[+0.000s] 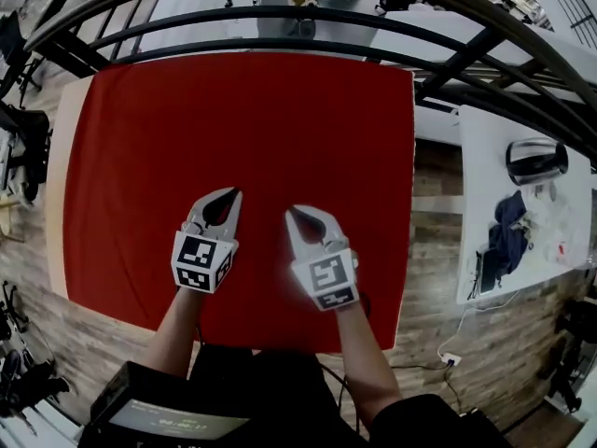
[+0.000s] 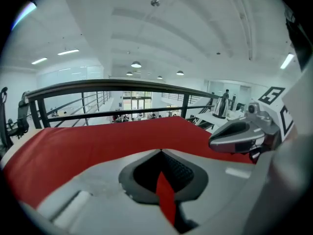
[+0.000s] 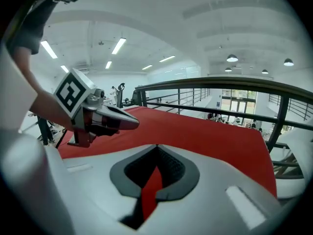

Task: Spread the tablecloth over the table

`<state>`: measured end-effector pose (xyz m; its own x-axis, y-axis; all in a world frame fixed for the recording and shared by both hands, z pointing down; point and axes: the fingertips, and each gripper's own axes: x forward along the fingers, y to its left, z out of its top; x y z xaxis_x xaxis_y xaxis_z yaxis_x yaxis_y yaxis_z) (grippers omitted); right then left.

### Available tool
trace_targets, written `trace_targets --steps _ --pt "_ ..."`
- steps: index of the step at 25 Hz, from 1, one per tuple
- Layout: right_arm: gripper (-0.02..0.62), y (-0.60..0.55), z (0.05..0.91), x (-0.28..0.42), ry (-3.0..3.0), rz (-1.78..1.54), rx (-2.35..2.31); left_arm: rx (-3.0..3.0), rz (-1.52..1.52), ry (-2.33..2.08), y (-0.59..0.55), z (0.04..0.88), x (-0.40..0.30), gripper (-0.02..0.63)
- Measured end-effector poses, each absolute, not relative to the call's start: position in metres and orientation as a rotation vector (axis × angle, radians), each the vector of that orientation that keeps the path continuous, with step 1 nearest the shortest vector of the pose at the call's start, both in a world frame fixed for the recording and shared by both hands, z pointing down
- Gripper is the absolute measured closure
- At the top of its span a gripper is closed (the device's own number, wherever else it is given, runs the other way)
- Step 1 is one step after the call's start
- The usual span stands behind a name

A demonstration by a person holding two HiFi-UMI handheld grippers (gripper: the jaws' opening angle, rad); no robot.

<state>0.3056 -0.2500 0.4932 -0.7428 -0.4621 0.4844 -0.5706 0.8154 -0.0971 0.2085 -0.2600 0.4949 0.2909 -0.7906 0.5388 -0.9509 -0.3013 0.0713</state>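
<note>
Bright, even light comes from ceiling lamps and strip lights. All three views bow strongly at the edges, and both gripper views darken at the corners. The right gripper looks slightly smeared in the head view.

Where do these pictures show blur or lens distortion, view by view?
Head view: the railing bows from lens distortion; the right gripper is slightly smeared. Left gripper view and right gripper view: black rounded corners, bent railing, soft close-up jaw bodies.

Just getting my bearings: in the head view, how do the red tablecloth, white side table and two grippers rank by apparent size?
1. Red tablecloth.
2. White side table.
3. Left gripper and right gripper: alike, no ranking; being nearest the camera, they look bigger than they are.
</note>
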Motion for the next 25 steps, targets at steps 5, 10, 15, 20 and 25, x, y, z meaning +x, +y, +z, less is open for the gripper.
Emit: trace_targets --steps 5,10,15,20,25 --pt "0.586 -0.176 0.456 0.249 -2.588 0.262 0.737 2.157 0.531 -1.665 -0.171 0.463 0.176 0.602" --pt "0.588 -0.08 0.43 0.174 -2.623 0.168 0.669 2.163 0.399 -1.723 -0.072 0.437 0.12 0.603" --pt "0.588 0.015 0.413 0.108 -2.641 0.113 0.668 2.153 0.364 -1.762 0.036 0.433 0.057 0.603" --pt "0.588 0.121 0.403 0.017 -2.716 0.141 0.54 1.94 0.379 -1.879 0.159 0.454 -0.045 0.601" --pt "0.588 0.21 0.411 -0.065 -2.724 0.123 0.269 1.674 0.321 -2.015 0.254 0.476 -0.142 0.6"
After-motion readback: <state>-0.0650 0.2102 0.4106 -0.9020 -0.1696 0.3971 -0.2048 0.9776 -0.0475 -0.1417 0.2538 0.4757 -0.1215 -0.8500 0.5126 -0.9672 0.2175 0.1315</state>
